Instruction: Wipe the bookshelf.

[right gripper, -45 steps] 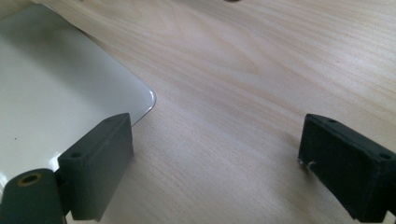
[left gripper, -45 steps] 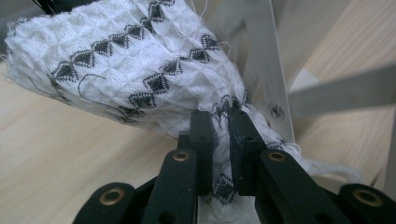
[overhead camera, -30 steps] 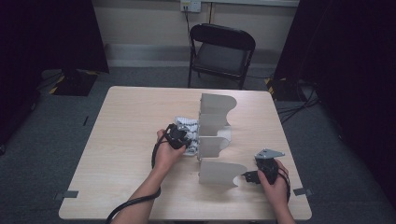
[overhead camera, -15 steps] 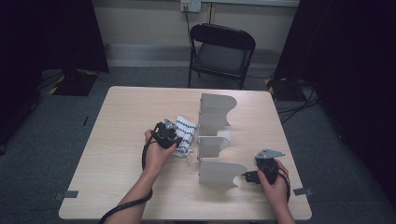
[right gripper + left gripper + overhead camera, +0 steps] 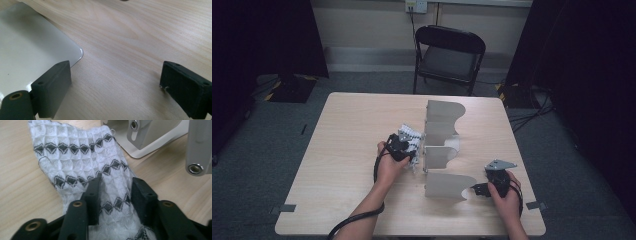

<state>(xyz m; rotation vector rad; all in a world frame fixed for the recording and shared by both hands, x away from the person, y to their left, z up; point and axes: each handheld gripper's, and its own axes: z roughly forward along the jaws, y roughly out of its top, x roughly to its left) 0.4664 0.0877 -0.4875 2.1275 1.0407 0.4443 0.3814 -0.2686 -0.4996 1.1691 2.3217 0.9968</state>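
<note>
Since a moment ago the left gripper [image 5: 404,148] has shifted slightly on the cloth [image 5: 409,141] beside the rack, and its jaws have just been opening, with the cloth between them; the right gripper [image 5: 476,189] has kept its place.

Largest is the pale wooden table [image 5: 352,130], with a dark folding chair [image 5: 449,56] standing behind its far edge. On the table, right of centre, stands a grey rack [image 5: 439,150] of upright curved panels set one behind another, running from the near side towards the far side.

The person's left hand [image 5: 389,167] comes in from the bottom and holds the left gripper just left of the rack's middle panel. In the left gripper view its two black jaws stand a little apart, astride a raised fold of the cloth [image 5: 82,162], whose fabric fills the gap between them; I can't tell whether the pads press on it. The cloth is white with rows of small dark diamonds and lies crumpled on the table, close against the rack's base [image 5: 160,141].

The right hand [image 5: 507,197] rests near the table's front right corner. Its gripper [image 5: 115,87] has jaws wide apart with bare table between them, the left one beside the rounded corner of the nearest panel [image 5: 30,55].
</note>
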